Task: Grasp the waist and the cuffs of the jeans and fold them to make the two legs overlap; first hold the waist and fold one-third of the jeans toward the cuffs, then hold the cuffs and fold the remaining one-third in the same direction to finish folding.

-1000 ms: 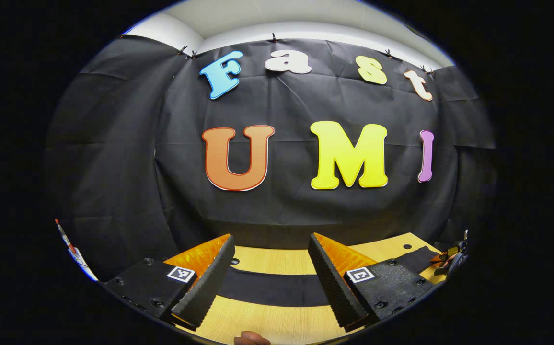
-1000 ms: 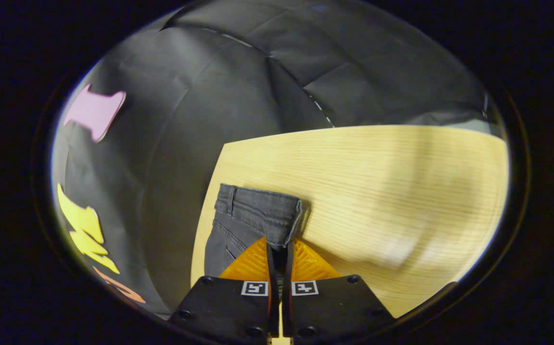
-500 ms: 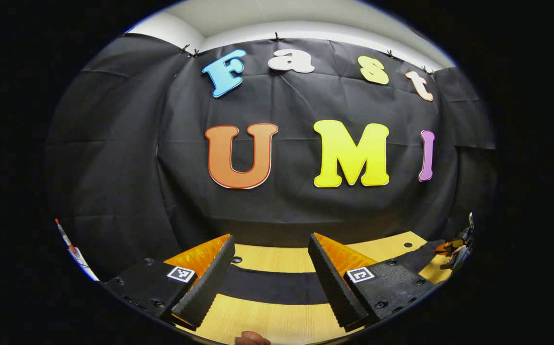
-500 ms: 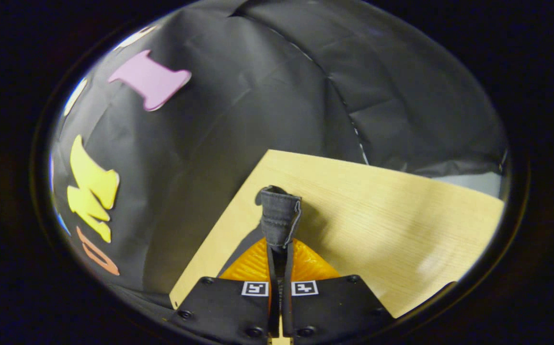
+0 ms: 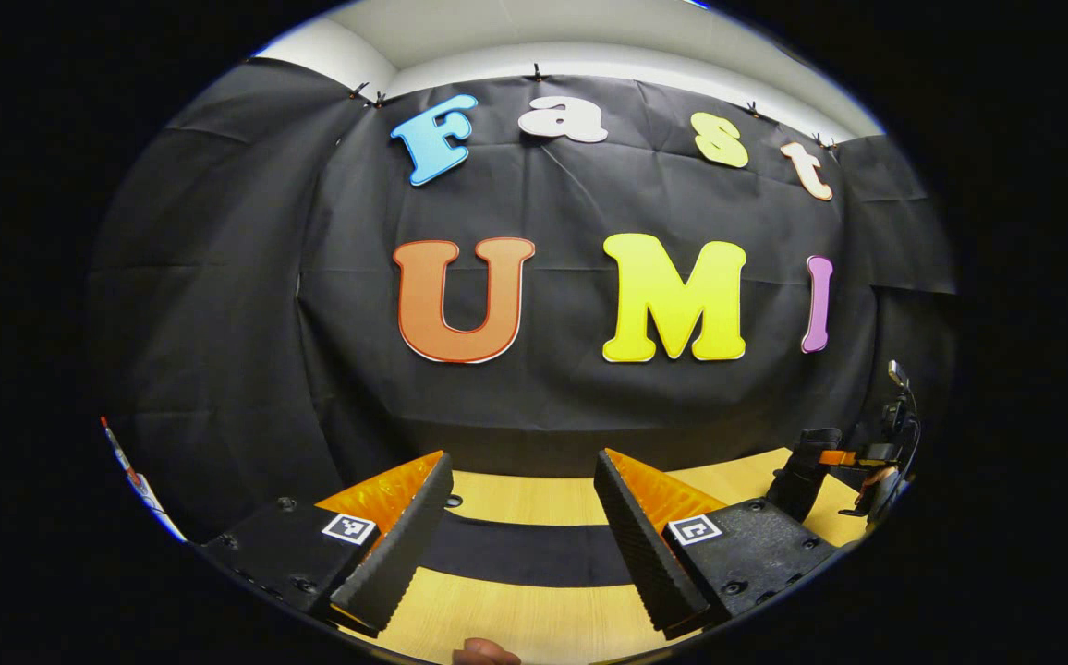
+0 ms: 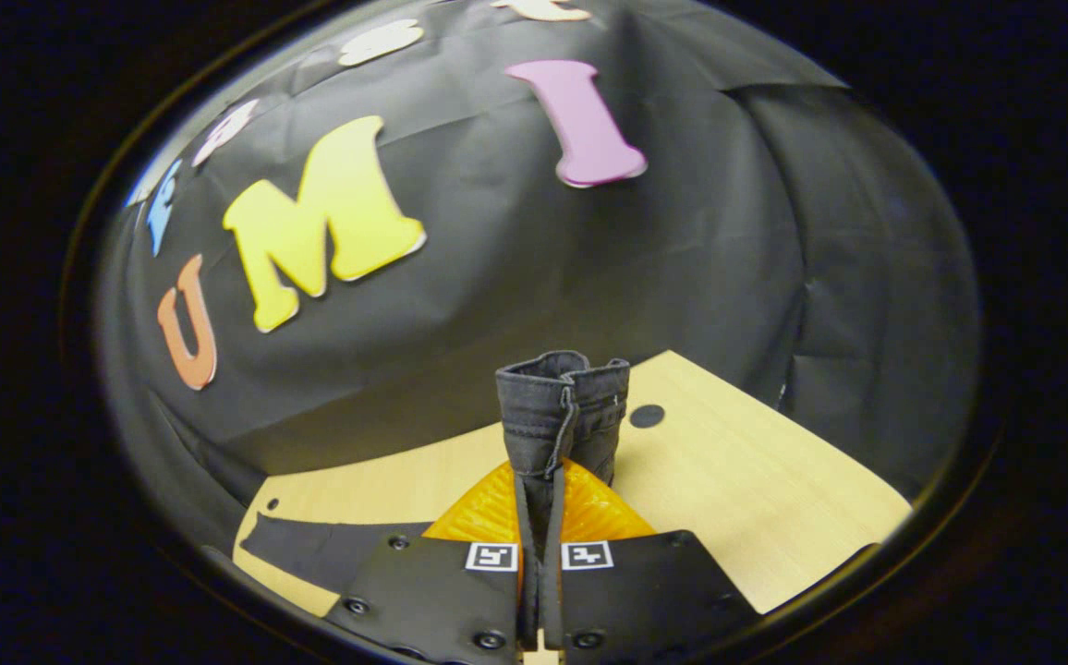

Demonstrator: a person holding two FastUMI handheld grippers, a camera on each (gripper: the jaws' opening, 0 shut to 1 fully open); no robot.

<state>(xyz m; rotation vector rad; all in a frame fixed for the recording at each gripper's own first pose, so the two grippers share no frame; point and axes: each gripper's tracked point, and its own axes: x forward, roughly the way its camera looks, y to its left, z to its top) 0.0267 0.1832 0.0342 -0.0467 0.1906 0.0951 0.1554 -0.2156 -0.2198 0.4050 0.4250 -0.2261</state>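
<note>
Pale wooden tabletop [image 6: 756, 499] is carrying the jeans [image 6: 560, 406], whose thick waistband the right tool [image 6: 539, 517] is pinching shut and lifting. Soft, heavy denim is probably sagging, so the hem-stiff cuffs suit the left tool [image 5: 520, 526], hovering wide open and empty.

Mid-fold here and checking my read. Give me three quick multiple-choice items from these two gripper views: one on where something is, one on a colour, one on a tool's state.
1. Where does the jeans leg in the left gripper view lie?
A. across the table between the tool's fingers
B. hanging on the wall
C. clamped in the left tool

2. What colour are the jeans?
A. light blue
B. dark grey to black
C. white

3. What state is the right tool in?
A. wide open
B. shut on nothing
C. shut on the waistband

Key: 1 A, the jeans stretch flat over the table inside the open left tool. 2 B, the denim looks dark grey. 3 C, the right tool pinches the waistband, lifted off the table.
</note>
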